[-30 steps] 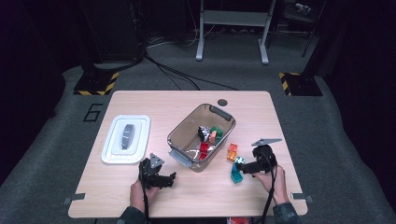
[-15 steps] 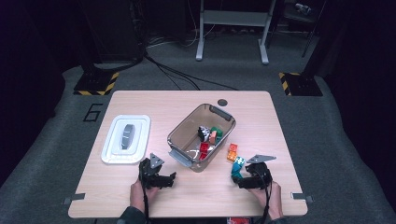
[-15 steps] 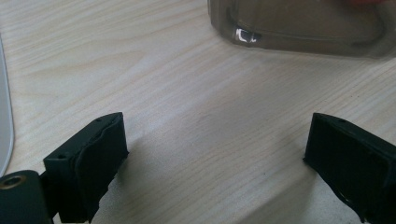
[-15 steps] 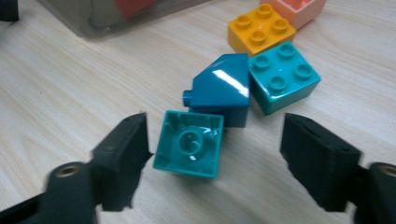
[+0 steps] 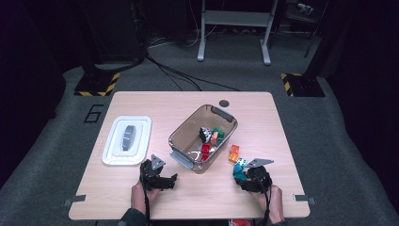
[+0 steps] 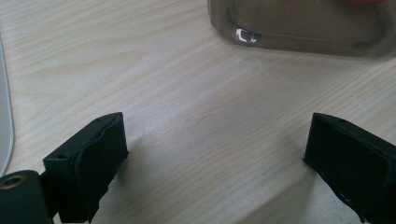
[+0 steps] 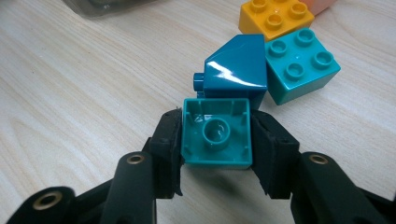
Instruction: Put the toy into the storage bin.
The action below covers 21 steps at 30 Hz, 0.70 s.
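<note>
A dark numeral "6" point(image 5: 94, 113) is marked on the grey floor point(image 5: 56, 141) left of the table point(image 5: 155, 101).

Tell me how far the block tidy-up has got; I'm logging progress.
Done: several blocks already lie in the clear bin. In hand: the right gripper has just been closing and now clamps a teal block, hollow underside facing the camera. Left: a blue sloped block, a turquoise block and an orange block on the table. The left gripper stands open with nothing in it.
</note>
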Available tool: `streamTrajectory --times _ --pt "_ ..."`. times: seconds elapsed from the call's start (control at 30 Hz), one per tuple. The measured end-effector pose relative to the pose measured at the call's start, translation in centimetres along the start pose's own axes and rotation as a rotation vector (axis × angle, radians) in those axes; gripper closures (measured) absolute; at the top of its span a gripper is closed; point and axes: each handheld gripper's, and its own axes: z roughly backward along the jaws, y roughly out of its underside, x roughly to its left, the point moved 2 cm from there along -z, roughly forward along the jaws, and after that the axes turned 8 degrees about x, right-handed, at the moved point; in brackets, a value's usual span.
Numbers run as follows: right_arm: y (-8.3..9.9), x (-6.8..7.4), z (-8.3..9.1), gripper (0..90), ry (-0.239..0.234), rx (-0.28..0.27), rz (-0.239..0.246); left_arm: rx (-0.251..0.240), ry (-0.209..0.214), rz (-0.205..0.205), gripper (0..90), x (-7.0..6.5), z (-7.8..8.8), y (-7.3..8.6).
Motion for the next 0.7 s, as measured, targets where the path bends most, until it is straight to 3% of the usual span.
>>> streamTrajectory --times 0.23,0.43,0.7 --pt "0.0 0.1 0.3 58.5 -0.001 0.003 0.001 -0.005 -0.002 0.001 5.4 0.0 0.0 0.0" --pt "0.0 -0.2 0.4 58.5 -0.036 -0.007 0.018 -0.002 0.001 0.005 5.4 0.0 0.0 0.0" --pt "-0.3 -0.3 1.6 58.5 -0.065 -0.046 -0.003 -0.002 0.001 0.005 5.4 0.0 0.0 0.0"
